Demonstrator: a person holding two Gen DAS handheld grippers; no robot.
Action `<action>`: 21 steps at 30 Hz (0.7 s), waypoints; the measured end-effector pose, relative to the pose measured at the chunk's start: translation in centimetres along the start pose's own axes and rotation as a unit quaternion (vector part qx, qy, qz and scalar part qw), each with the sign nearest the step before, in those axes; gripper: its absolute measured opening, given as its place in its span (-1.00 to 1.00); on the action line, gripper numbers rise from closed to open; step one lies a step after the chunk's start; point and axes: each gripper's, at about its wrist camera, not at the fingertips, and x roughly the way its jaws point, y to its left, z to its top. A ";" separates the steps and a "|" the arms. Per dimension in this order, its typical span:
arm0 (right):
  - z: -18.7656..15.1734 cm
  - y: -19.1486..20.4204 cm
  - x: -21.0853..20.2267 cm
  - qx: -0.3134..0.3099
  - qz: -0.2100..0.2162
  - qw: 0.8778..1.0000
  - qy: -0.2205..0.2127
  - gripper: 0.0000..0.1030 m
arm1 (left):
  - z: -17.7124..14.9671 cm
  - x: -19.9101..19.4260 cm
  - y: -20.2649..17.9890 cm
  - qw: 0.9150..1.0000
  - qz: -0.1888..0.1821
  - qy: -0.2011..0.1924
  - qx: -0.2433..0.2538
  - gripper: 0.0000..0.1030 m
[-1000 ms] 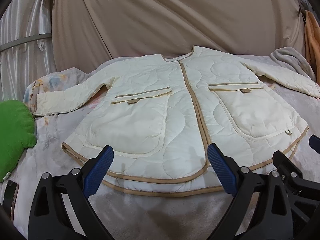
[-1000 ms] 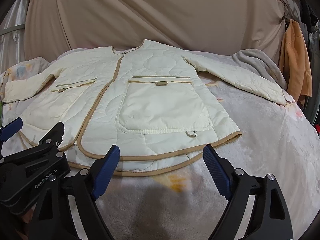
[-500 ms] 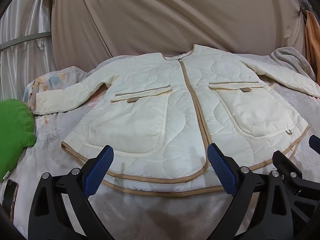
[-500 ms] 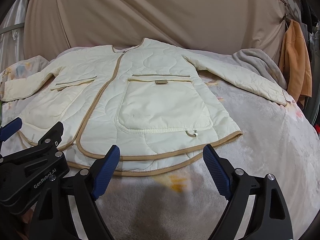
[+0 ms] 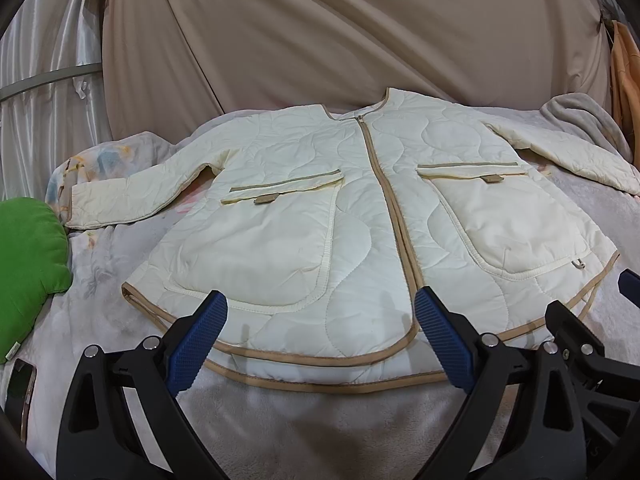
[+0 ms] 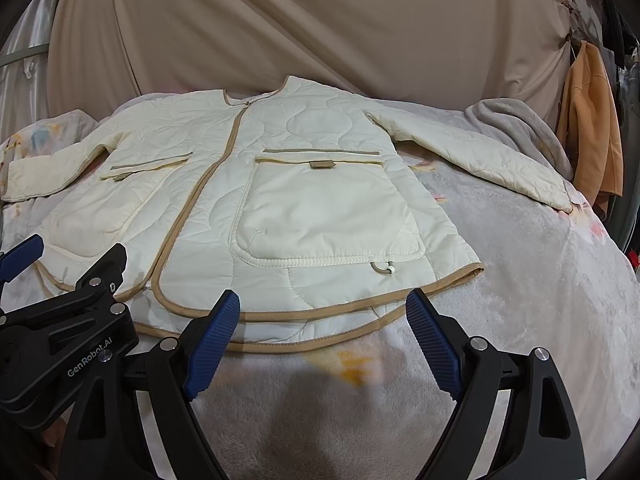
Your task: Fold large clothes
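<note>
Left gripper held spread wide and empty, right gripper likewise released, cream quilted jacket laid flat on bed.

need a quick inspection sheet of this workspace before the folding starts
surface: blanket over the bed, pale grey with faded prints
job's things: cream quilted jacket flat, front up, zipped, both sleeves spread out
clutter: green cushion and phone at left edge; grey throw at far right
grippers: left tool and right tool open, holding nothing, near the hem
cables: nothing seen
surroundings: tan drape behind; orange garment hanging at right
</note>
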 end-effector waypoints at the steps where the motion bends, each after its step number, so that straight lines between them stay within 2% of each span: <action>1: 0.0 0.0 0.0 0.000 0.000 1.000 0.000 0.65 | 0.0 0.0 0.0 1.000 0.000 0.000 0.000 0.79; 21: -0.2 -0.2 0.2 0.000 0.001 1.000 0.007 0.65 | -0.5 0.2 0.2 1.000 -0.001 0.006 0.000 0.80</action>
